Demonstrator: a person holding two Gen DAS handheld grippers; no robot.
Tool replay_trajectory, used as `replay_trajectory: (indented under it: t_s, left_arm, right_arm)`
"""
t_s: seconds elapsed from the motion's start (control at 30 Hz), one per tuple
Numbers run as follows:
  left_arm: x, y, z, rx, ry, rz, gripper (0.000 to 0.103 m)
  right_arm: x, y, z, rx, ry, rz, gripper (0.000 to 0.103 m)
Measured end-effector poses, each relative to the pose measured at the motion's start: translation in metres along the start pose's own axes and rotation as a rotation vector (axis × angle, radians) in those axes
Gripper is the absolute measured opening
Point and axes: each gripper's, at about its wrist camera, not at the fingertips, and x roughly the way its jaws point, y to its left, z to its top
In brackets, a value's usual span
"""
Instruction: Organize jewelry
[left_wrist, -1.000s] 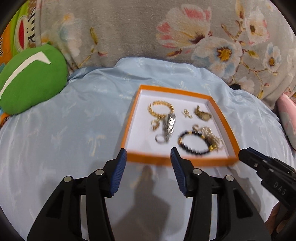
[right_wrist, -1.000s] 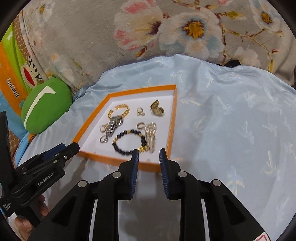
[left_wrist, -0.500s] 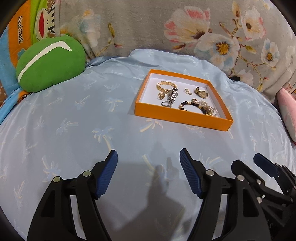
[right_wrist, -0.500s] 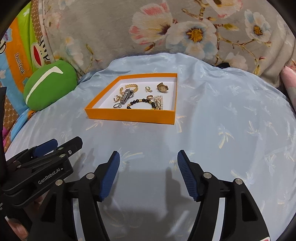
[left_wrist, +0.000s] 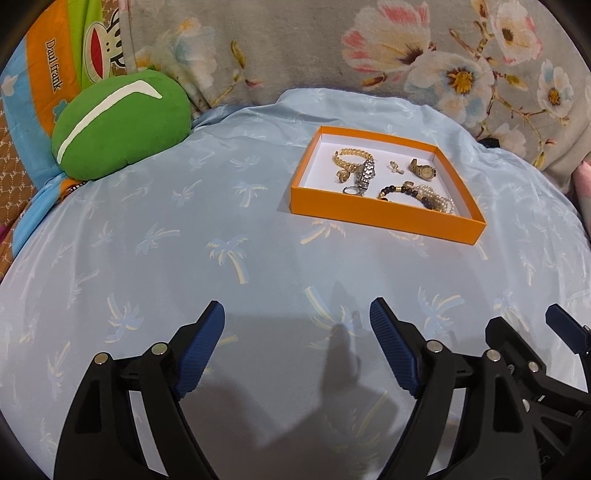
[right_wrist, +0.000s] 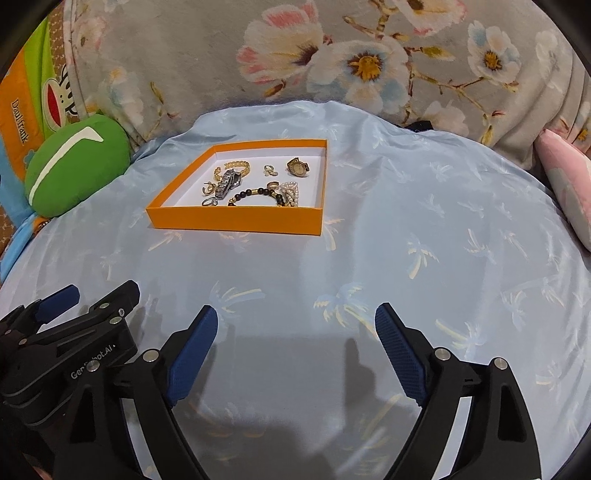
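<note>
An orange box (left_wrist: 384, 216) (right_wrist: 236, 220) with a white inside sits on the light blue sheet. It holds a gold chain bracelet (left_wrist: 349, 154), a silver watch (left_wrist: 365, 173) (right_wrist: 228, 182), a gold watch (left_wrist: 422, 169) (right_wrist: 297, 166), a black bead bracelet (left_wrist: 397, 191) (right_wrist: 255, 194), pearls (right_wrist: 290, 192) and small rings. My left gripper (left_wrist: 297, 345) is open and empty, well short of the box. My right gripper (right_wrist: 295, 345) is open and empty too, beside the left one (right_wrist: 66, 332).
A green cushion (left_wrist: 118, 123) (right_wrist: 75, 164) lies at the left. A grey floral blanket (left_wrist: 369, 48) rises behind the sheet. A pink pillow (right_wrist: 569, 184) is at the right edge. The right gripper's fingers (left_wrist: 565, 328) show at the left view's lower right.
Both grippers have pulled back from the box, which now looks smaller and farther. Both have opened wide; the right one was nearly shut a second ago.
</note>
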Motion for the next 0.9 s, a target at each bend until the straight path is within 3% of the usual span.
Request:
replay_trajectory:
  t_s: [0.9]
  left_arm:
    - [-0.0005, -0.0054, 0.0004, 0.021, -0.007, 0.073, 0.079]
  right_arm:
    - [-0.0031, 0.0014, 0.0015, 0.005, -0.019, -0.004, 0.086]
